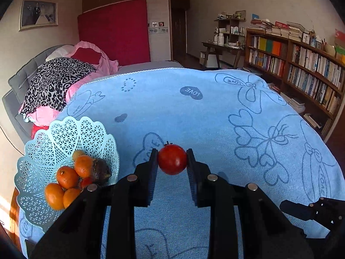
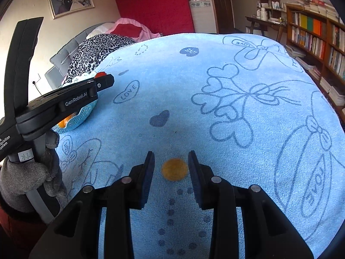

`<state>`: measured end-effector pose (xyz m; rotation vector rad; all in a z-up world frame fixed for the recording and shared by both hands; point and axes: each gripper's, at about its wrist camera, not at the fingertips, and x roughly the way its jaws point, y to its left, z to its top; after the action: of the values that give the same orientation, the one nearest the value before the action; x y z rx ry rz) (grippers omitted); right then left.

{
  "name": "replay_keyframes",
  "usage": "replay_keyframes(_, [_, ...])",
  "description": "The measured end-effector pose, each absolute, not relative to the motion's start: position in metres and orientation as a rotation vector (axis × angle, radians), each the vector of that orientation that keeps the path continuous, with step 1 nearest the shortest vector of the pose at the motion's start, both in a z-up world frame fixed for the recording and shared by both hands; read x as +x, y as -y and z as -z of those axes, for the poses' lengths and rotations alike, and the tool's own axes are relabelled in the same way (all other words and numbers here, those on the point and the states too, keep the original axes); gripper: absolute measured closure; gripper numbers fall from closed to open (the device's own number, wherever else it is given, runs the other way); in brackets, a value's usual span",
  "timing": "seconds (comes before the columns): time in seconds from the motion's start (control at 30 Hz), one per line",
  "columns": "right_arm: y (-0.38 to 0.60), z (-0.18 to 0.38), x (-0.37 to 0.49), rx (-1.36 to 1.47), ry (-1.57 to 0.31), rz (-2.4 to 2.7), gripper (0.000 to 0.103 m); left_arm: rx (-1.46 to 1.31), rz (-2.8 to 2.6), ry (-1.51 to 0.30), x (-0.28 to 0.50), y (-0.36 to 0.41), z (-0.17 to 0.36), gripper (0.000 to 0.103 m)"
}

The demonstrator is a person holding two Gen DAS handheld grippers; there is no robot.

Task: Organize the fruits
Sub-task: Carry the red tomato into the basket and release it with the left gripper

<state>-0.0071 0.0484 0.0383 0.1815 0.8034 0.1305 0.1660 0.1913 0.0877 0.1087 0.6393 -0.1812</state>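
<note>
under both grippers, blue towel (image 1: 194, 112) covers the whole surface. left of left gripper (image 1: 172, 161), lattice basket (image 1: 43, 151) w/ oranges (image 1: 66, 177). between its pads, red tomato (image 1: 172, 159), clamped at the sides. prob light, smooth, soft-skinned, so squeeze gently at the widest part. right gripper (image 2: 171, 169) hangs parted and empty over a yellow spot (image 2: 174, 169) on the towel.

Black fingers (image 1: 151, 172), silver screws (image 1: 132, 177); grey knit glove (image 2: 25, 177).

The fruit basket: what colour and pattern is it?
The basket is pale turquoise lattice with a scalloped rim; clearest in the left wrist view.
</note>
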Motion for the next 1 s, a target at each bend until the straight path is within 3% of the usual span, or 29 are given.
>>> replay_keyframes(1.0, [-0.073, -0.053, 0.011, 0.163, -0.802, -0.182, 0.07, 0.018, -0.022, -0.61, 0.157, -0.285, -0.093, 0.076])
